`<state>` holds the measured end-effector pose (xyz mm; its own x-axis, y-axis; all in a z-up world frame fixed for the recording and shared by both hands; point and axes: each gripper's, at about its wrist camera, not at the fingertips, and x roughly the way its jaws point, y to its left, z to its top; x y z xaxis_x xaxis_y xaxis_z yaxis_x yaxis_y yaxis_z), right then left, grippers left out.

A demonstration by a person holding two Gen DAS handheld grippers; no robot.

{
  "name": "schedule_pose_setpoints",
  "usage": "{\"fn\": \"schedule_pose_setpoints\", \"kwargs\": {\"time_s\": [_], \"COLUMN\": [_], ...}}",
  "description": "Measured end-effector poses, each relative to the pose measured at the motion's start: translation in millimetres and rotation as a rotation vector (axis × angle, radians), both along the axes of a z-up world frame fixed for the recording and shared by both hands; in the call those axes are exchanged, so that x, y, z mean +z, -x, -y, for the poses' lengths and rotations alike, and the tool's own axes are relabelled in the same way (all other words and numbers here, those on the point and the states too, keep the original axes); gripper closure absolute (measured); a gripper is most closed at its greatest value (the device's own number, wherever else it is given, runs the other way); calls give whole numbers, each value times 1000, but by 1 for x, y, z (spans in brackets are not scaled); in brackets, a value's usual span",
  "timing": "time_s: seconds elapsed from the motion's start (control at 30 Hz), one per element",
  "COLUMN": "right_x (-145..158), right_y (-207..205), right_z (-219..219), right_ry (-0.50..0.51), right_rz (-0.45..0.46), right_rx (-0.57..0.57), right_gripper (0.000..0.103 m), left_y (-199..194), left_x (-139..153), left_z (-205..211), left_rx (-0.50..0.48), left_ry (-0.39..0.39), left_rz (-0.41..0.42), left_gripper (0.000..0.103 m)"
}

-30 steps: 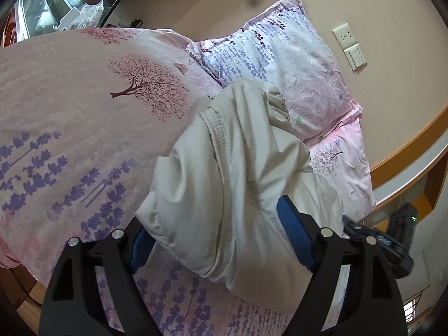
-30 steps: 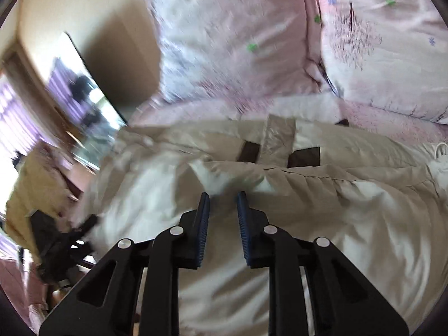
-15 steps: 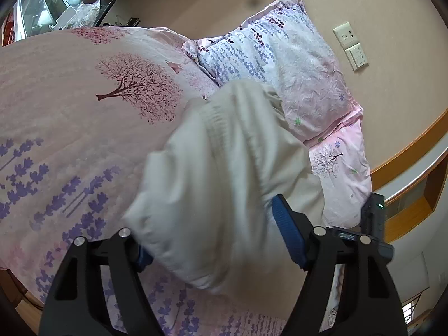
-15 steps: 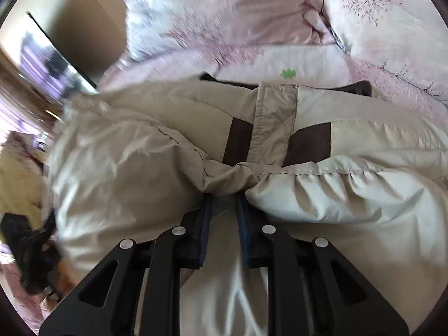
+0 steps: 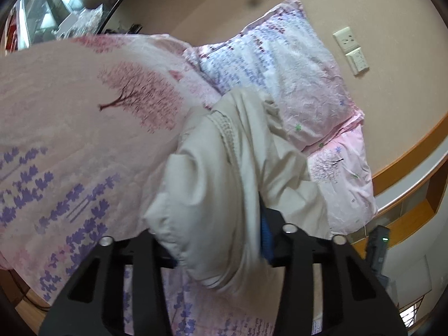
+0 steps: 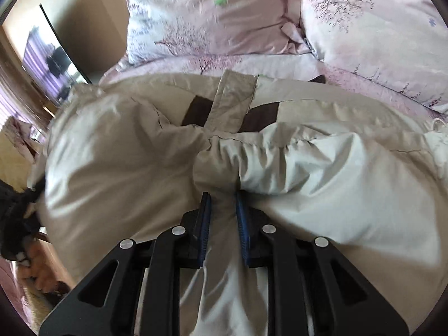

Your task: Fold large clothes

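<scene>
Since a second ago the left hand-held gripper (image 5: 221,240) has drawn its jaws in around a bulge of the beige padded jacket (image 5: 224,168); they are closing now, cloth bunched between them, though one pad is buried so I cannot tell how firmly it bites. Over the same second the right hand-held gripper (image 6: 222,218) has dropped lower onto the jacket and is clamped on a gathered fold near the brown-patched placket (image 6: 235,103).

The jacket lies heaped on the bed (image 5: 70,145), just below the pillows (image 5: 280,64). It looks light, puffy and soft, with a smooth shell likely to slip and spring back, so a seam or the gathered hem seems a better hold than loose filling.

Sleeves, collar and the jacket's far edge are hidden in the folds, and its underside is out of view. Motion blur smears the dark shape left of the jacket in the right wrist view.
</scene>
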<state>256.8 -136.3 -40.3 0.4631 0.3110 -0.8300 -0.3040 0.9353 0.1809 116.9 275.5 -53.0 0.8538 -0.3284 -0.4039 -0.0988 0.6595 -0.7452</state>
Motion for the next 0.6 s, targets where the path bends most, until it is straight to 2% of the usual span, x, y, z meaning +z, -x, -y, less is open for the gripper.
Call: {"fn": "schedule_pose_setpoints", "kwargs": {"time_s": [0.07, 0.13, 0.2, 0.27, 0.33, 0.43, 0.6], "right_x": [-2, 6, 19, 28, 26, 7, -2], "right_y": [-3, -2, 4, 3, -5, -26, -31], "right_z": [-3, 1, 4, -2, -11, -28, -41], "right_ry": [13, -20, -77, -77, -74, -50, 11], "right_rz": [-2, -14, 17, 40, 11, -89, -114], "right_rx": [6, -14, -6, 11, 17, 8, 20], "right_gripper": [83, 83, 83, 83, 83, 83, 83], "left_y": [0, 0, 0, -1, -2, -2, -1], "left_x": [10, 18, 24, 26, 26, 27, 40], "left_z": [3, 7, 11, 12, 12, 13, 22], "left_rx": [-5, -8, -12, -11, -11, -11, -23], "left_ry": [-24, -46, -69, -79, -80, -82, -144], "left_rz": [17, 27, 38, 40, 39, 41, 90], "left_gripper": [67, 67, 67, 67, 68, 70, 74]}}
